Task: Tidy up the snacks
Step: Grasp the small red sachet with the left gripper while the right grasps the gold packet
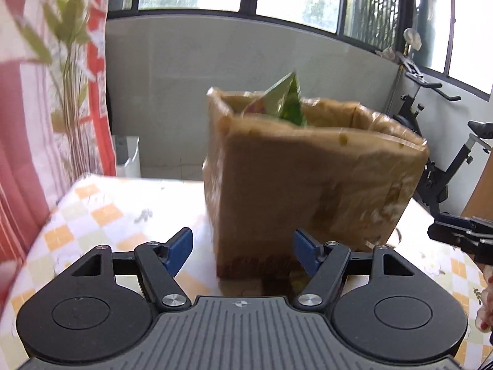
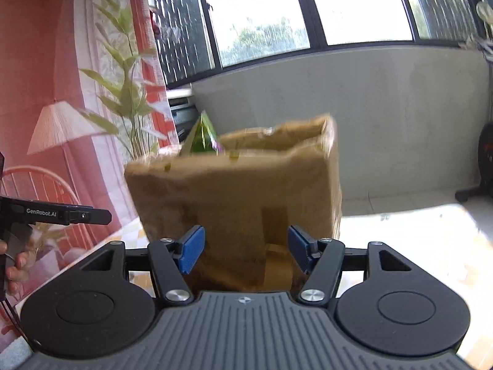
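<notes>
A: Where is the open-topped brown cardboard box wrapped in clear tape (image 1: 308,178)?

B: It fills the middle of the left wrist view, standing upright on the bench with the orange-and-white checked floral cloth (image 1: 101,212). A shiny green foil snack packet (image 1: 285,100) pokes a corner above its rim, toward the box's left end. The box looks smeared by blur.

A: And from the other side?

B: In the right wrist view the same box (image 2: 234,197) sits centre frame, with the packet (image 2: 201,137) peaking above the rim at upper left of the box.

A: How are the hands posed?

B: Each tool looks forward and somewhat down at a lower corner of the box. The hand (image 2: 14,266) holding the left tool shows at the left edge of the right wrist view, fingers curled round a dark grip. At the lower right edge of the left wrist view, fingertips with red nails (image 1: 485,314) show.

A: The left tool (image 1: 242,254)?

B: Its blue pads stand roughly halfway apart. The box's near bottom corner lies between them; I see no pad pressing on it.

A: The right tool (image 2: 243,254)?

B: Much the same: pads moderately apart, the box's lower face behind and between them, nothing gripped. Its black fingers (image 1: 456,228) also jut in from the right edge of the left wrist view, beside the box.

A: Around that?

B: A red-and-white patterned curtain (image 1: 18,98) and a leafy green plant (image 2: 123,92) at left, windows above, a black exercise bike (image 1: 437,160) at right.
</notes>
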